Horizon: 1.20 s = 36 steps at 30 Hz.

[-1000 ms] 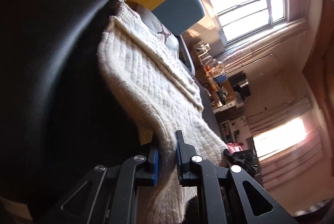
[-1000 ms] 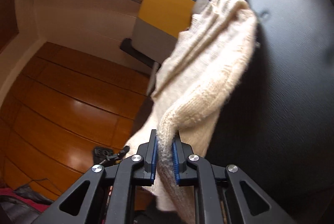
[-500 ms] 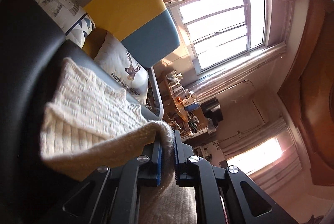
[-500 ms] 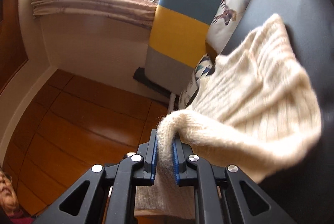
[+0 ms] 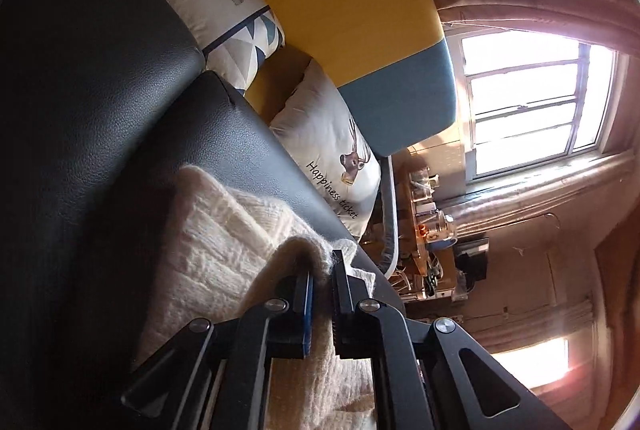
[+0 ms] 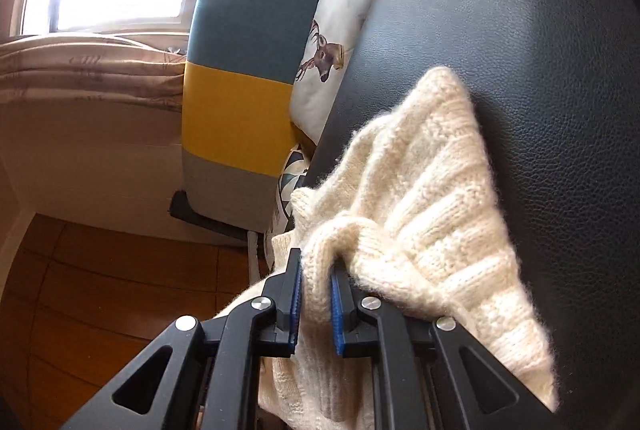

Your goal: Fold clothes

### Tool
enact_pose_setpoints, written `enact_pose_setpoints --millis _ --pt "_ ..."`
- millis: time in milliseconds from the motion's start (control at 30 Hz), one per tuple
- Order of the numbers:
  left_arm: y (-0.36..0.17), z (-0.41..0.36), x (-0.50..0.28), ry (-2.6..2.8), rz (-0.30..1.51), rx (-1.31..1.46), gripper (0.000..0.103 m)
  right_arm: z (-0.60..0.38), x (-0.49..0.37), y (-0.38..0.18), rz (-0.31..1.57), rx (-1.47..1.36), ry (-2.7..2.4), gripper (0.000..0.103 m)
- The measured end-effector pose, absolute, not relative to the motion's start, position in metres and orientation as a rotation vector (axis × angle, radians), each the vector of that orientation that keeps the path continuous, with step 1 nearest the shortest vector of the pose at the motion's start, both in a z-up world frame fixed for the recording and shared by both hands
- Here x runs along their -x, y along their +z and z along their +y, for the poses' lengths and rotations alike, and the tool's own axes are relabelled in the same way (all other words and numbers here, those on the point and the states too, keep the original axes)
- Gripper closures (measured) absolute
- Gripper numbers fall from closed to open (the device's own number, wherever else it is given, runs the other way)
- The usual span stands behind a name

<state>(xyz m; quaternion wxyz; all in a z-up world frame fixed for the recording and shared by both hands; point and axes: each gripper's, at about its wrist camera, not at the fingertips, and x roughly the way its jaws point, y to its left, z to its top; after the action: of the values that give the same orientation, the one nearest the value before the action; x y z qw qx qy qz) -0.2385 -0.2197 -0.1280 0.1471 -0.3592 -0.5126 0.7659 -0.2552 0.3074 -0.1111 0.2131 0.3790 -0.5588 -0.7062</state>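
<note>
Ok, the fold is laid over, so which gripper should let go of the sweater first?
Probably the right gripper: its pads already look spread around the cream sweater, which lies on the black cushion. The left gripper pinches its edge tighter and can steady it.

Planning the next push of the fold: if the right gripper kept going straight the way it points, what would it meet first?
Probably the cream sweater bunched ahead of the right gripper, lying on the black cushion; depth is unclear.

Cream sweater (image 6: 432, 189), earlier hanging stretched from both claws, now doubled over onto black seat (image 6: 520, 49). Fold bunched at 12 o'clock of right claw (image 6: 316, 270) and left claw (image 5: 322, 270).
</note>
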Motion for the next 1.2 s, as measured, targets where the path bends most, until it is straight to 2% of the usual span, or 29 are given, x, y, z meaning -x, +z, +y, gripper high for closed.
enact_pose_setpoints --millis 67,100,133,200,267,333,400,533,767,867,933,1033,1133,1167,1200 --pt "-0.126 -0.222 0.236 2.195 -1.476 1.014 0.096 0.311 0.259 -0.114 -1.656 -0.998 -1.85 0.086" --pt "-0.127 -0.223 0.236 2.179 -1.488 1.01 0.096 0.315 0.259 -0.117 -1.726 -0.959 -1.813 0.075" --pt "-0.131 -0.225 0.239 2.148 -1.524 1.019 0.094 0.318 0.26 -0.121 -1.794 -0.937 -1.783 0.07" --pt "-0.142 -0.23 0.244 2.082 -1.628 1.058 0.08 0.323 0.263 -0.135 -1.948 -0.925 -1.697 0.067" --pt "-0.148 -0.237 0.245 2.038 -1.708 1.06 0.074 0.324 0.268 -0.137 -1.952 -0.947 -1.708 0.065" --pt "-0.144 -0.245 0.242 2.057 -1.721 1.027 0.073 0.322 0.272 -0.136 -1.927 -0.973 -1.722 0.065" --pt "-0.14 -0.253 0.238 2.08 -1.726 0.996 0.063 0.321 0.274 -0.13 -1.878 -1.0 -1.756 0.065" --pt "-0.124 -0.263 0.229 2.247 -1.578 1.02 0.051 0.321 0.27 -0.114 -1.772 -1.018 -1.84 0.063" --pt "-0.12 -0.231 0.208 2.391 -1.139 1.166 0.047 0.267 0.258 -0.058 -1.012 -1.111 -2.227 0.042" --pt "-0.125 -0.208 0.198 2.388 -0.983 1.216 0.044 0.241 0.241 -0.048 -0.653 -1.169 -2.325 0.04" --pt "-0.128 -0.194 0.194 2.409 -0.868 1.265 0.044 0.232 0.23 -0.057 -0.503 -1.227 -2.363 0.04" --pt "-0.127 -0.182 0.186 2.448 -0.745 1.286 0.044 0.235 0.228 -0.07 -0.501 -1.277 -2.356 0.04" --pt "-0.128 -0.178 0.18 2.437 -0.716 1.308 0.046 0.238 0.227 -0.083 -0.515 -1.324 -2.343 0.039" --pt "-0.129 -0.177 0.177 2.435 -0.699 1.321 0.048 0.239 0.227 -0.087 -0.52 -1.339 -2.338 0.039" --pt "-0.13 -0.176 0.173 2.434 -0.687 1.333 0.054 0.241 0.225 -0.089 -0.528 -1.342 -2.33 0.039"
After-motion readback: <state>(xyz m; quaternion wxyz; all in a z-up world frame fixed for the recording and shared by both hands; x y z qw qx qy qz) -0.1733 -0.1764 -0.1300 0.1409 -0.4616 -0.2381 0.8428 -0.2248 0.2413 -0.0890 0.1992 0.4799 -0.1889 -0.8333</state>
